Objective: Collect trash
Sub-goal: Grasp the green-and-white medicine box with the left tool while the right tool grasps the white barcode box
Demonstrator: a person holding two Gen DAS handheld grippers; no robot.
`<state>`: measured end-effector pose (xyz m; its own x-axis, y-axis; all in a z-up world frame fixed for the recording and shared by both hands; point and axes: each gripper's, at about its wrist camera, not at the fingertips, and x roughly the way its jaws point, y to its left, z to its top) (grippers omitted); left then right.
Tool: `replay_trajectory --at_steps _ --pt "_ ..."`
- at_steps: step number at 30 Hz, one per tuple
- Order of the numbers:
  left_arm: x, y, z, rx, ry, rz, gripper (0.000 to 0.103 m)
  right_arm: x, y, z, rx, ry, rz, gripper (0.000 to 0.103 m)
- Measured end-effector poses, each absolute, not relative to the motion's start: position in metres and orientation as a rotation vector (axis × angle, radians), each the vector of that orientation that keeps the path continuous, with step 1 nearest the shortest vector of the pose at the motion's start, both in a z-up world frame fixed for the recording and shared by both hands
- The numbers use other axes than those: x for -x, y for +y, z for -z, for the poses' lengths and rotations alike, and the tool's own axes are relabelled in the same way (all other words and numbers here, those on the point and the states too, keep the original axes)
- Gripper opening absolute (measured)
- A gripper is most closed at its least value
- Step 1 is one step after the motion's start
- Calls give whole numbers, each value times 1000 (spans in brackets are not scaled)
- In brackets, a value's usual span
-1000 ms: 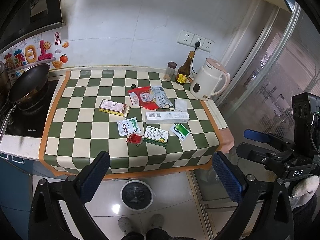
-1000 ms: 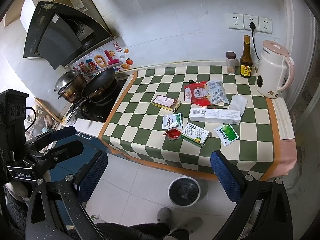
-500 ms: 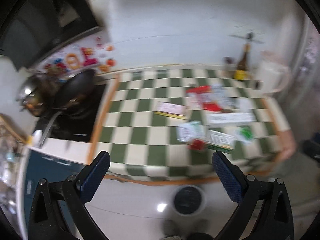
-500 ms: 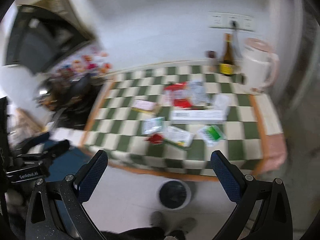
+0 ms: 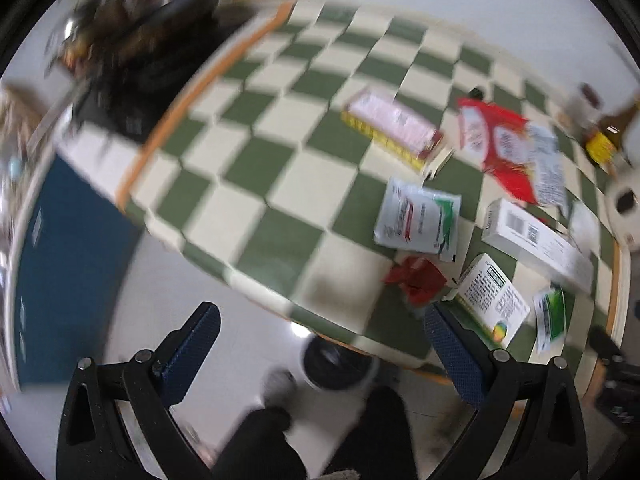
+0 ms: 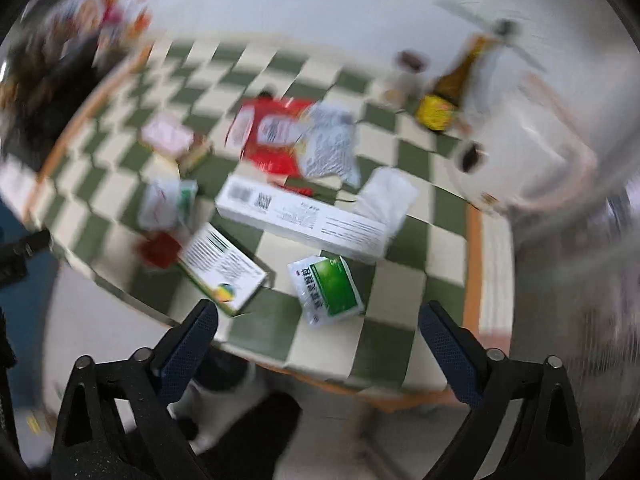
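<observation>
Trash is shown scattered over the right half of the checkered counter (image 5: 256, 184), toward its front edge. A crumpled red wrapper (image 5: 416, 278) lies near the front edge, just beside a white-and-green sachet (image 5: 420, 220) behind it and a white box with a green edge (image 5: 494, 300) to its right. A green-and-white packet (image 6: 326, 290) is seen nearest the front edge on the right side, and a long white box (image 6: 304, 218) lies behind it. Farther back, a red pouch (image 6: 272, 136) is overlapped by a clear printed bag (image 6: 330, 148), and a pink-topped yellow box (image 5: 394, 128) lies to their left. A white tissue (image 6: 386, 196) touches the long box's right end. At the back right corner a dark bottle with a yellow label (image 6: 444, 96) and a white kettle (image 6: 528, 152) are blurred. A round bin (image 5: 336, 364) stands on the floor below the front edge. The left gripper (image 5: 320, 356) is held released, its fingers wide apart and empty, off the front edge. The right gripper (image 6: 318, 348) is likewise released and empty, over the front edge just in front of the green-and-white packet. Both views are smeared by motion blur.
</observation>
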<state>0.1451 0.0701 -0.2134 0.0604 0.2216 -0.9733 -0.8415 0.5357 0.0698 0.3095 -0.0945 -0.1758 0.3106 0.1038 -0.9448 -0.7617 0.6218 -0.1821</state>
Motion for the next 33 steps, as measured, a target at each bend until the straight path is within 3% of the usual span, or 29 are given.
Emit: replay_trajectory --at_steps 10,12,15,20,21,24,30,33 --pt "-178 31 290 1130 1338 -962 103 -380 -15 309 1180 1181 -947 90" --pt "-187 25 294 1207 1320 -936 103 -383 -11 320 1211 1171 -944 76" --pt "-206 19 296 1281 1294 -898 103 -401 -9 316 1053 1256 -966 63" --pt "-243 13 299 1326 1289 -899 102 -441 -23 299 772 1346 -876 59" --pt "-251 11 301 1317 1311 -915 99 -448 -27 297 741 1338 -846 59" --pt "-267 7 307 1246 1381 -951 73 -460 -36 298 694 1332 -780 59" --pt "-319 -19 294 764 1516 -810 71 -468 -39 333 638 1469 -753 59" --pt "-330 -19 291 725 1508 -802 72 -465 -37 348 629 1467 -749 59"
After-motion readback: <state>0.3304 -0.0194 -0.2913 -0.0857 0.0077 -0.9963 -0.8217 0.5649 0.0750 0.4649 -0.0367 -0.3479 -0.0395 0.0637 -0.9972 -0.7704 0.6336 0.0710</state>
